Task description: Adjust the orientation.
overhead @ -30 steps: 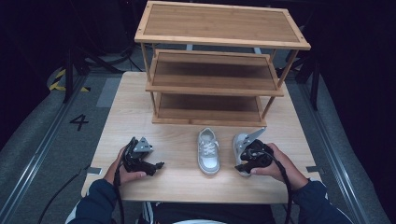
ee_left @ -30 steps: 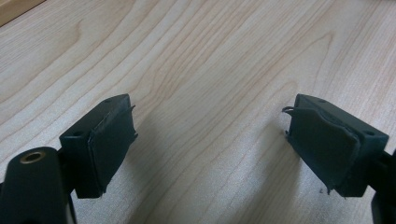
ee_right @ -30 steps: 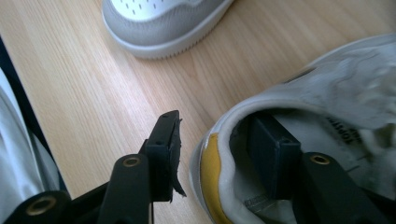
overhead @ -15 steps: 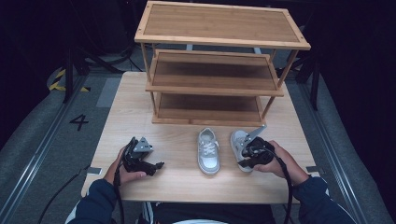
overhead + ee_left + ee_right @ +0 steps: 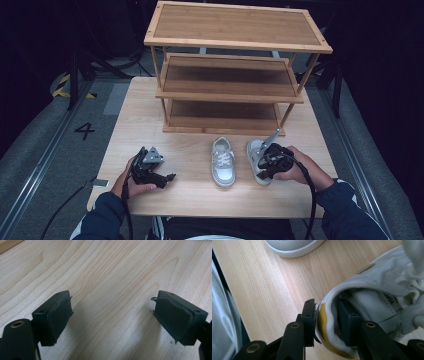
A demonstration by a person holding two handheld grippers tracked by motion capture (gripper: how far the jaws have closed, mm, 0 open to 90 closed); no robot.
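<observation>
The right tool is clamped on the heel collar of the right shoe, one jaw inside the opening, one outside. That shoe sits on the counter just in front of the rack, beside the other shoe. The left tool rests on the counter well left of both, jaws apart and empty. The step looks like a pickup — probably bound for a rack shelf. Next comes a steady lift, as a heel grip lets the toe sag.
</observation>
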